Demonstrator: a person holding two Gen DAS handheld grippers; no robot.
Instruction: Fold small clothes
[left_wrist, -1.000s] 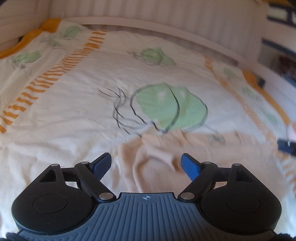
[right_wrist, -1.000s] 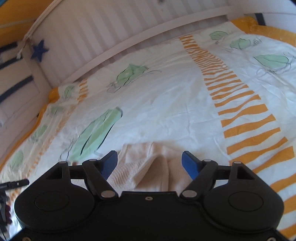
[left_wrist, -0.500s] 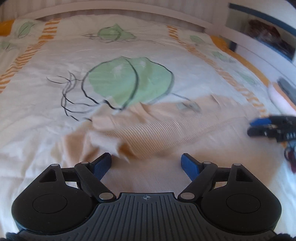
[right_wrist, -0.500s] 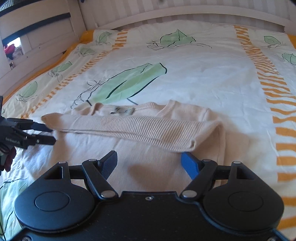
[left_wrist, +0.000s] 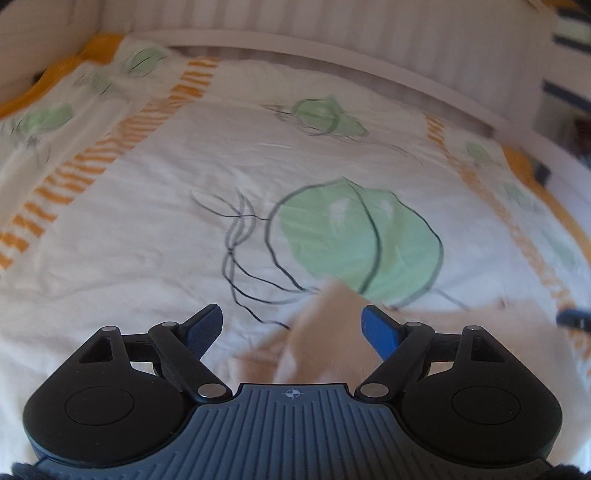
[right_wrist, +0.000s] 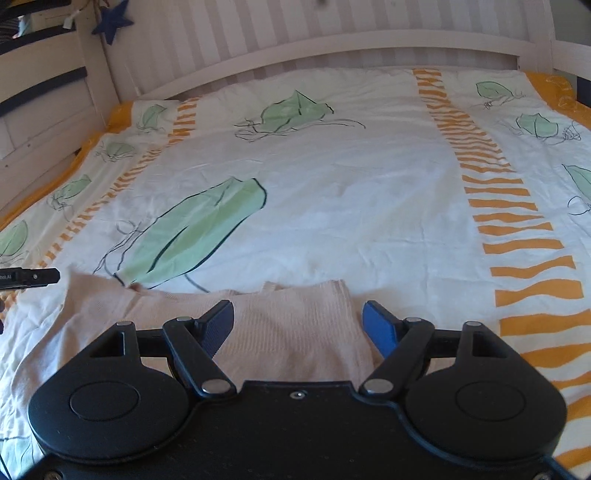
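Folding barely begun: peach sweater (right_wrist: 295, 328) spread at lower centre of bedsheet (right_wrist: 351, 192). Left gripper (left_wrist: 291, 326) and right gripper (right_wrist: 297, 326) both apart, clamping nothing. All folds left.

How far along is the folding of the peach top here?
Barely begun. Done: the top lies spread on the bedspread, with one flap raised or turned over at its left end. In hand: nothing; the left gripper and right gripper are open over the fabric. Left: all the remaining folds.
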